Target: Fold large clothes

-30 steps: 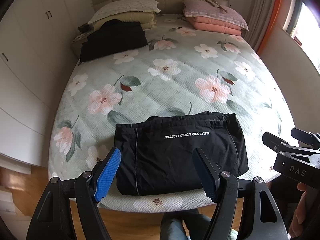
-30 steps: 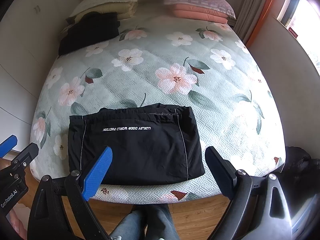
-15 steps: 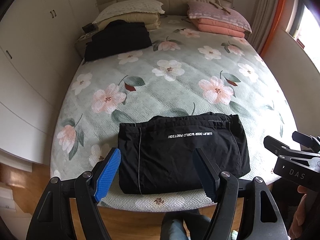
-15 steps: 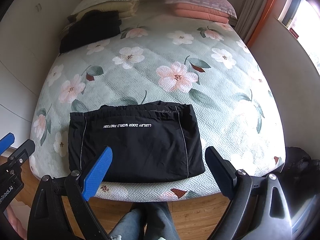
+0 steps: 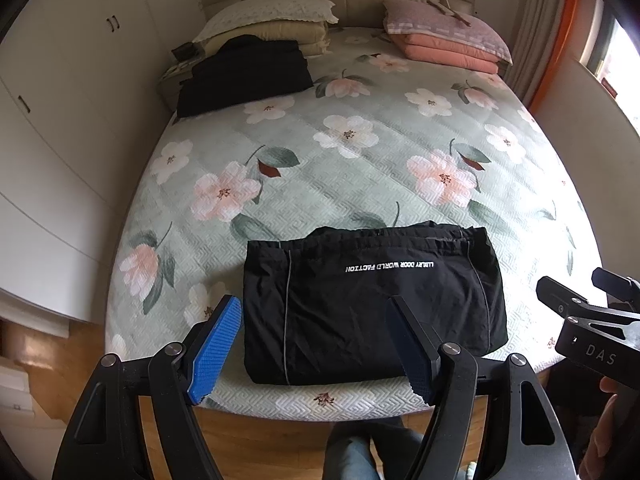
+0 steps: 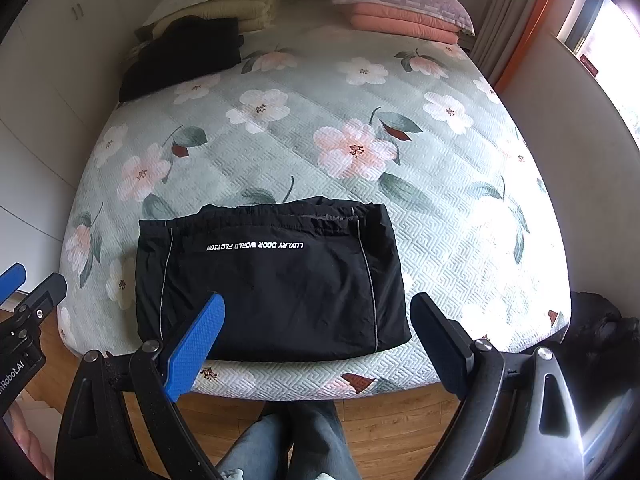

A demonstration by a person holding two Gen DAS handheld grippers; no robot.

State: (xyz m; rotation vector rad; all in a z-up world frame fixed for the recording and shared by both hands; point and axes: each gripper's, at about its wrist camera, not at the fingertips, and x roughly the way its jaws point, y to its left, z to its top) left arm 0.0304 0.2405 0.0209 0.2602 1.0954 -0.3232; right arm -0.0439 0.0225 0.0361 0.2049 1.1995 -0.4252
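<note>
A black garment (image 5: 372, 304) with white lettering lies folded into a flat rectangle near the foot edge of the bed; it also shows in the right wrist view (image 6: 272, 284). My left gripper (image 5: 316, 336) is open and empty, held above the bed's foot edge in front of the garment. My right gripper (image 6: 316, 336) is open and empty, also held off the bed at its foot edge. Neither touches the cloth. The right gripper (image 5: 584, 320) shows at the right edge of the left wrist view.
The bed (image 5: 360, 168) has a green floral cover. A second dark folded pile (image 5: 244, 74) lies at the head on the left. Cream pillows (image 5: 272, 20) and pink pillows (image 5: 444, 36) lie at the headboard. White cupboards (image 5: 60, 140) stand left, a wall right.
Both grippers have drawn back a little and risen, so the bed and the folded garment sit slightly farther off. The garment has not moved. Both stay open.
</note>
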